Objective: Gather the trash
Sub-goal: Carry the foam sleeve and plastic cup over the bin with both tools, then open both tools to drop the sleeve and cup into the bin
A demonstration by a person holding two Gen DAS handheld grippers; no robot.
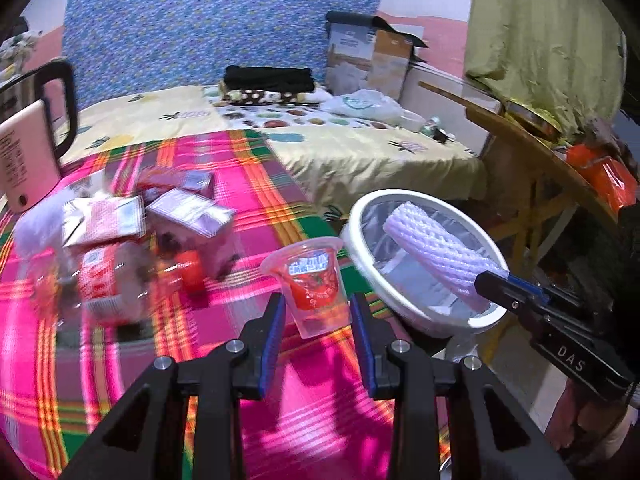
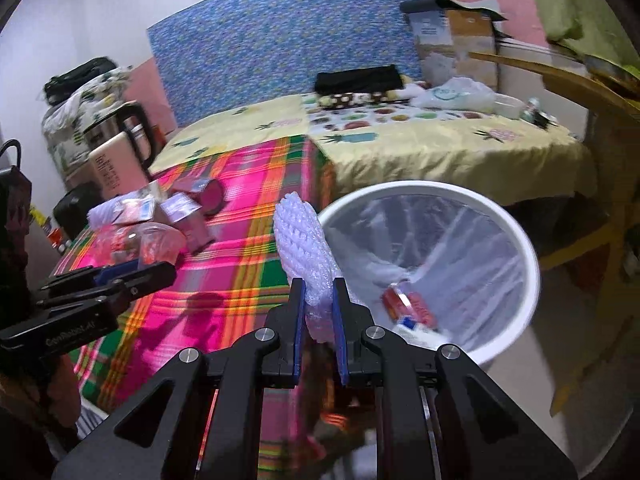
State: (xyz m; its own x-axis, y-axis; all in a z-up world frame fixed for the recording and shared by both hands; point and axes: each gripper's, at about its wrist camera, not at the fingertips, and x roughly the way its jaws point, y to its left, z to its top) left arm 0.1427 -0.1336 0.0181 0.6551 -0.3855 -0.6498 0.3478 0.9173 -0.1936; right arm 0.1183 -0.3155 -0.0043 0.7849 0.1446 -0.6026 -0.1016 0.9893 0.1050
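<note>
My left gripper (image 1: 318, 300) is closed around a clear plastic cup with a red label (image 1: 316, 284) and holds it above the pink plaid cloth (image 1: 248, 392). My right gripper (image 2: 319, 286) is shut on a white foam fruit net (image 2: 298, 240) and holds it at the near rim of the white trash bin (image 2: 516, 224); in the left wrist view the net (image 1: 432, 252) hangs over the bin (image 1: 360, 236). The bin has a clear liner and a red wrapper (image 2: 408, 304) lies inside. More trash sits on the cloth: cartons (image 1: 188, 212), a crushed bottle (image 1: 104, 280).
A pink kettle (image 1: 24, 152) stands at the table's left. A bed with a yellow sheet (image 1: 360, 152) lies behind, with a plastic bag (image 1: 360, 106) and boxes (image 1: 368, 56). A wooden table (image 1: 532, 152) stands right of the bin.
</note>
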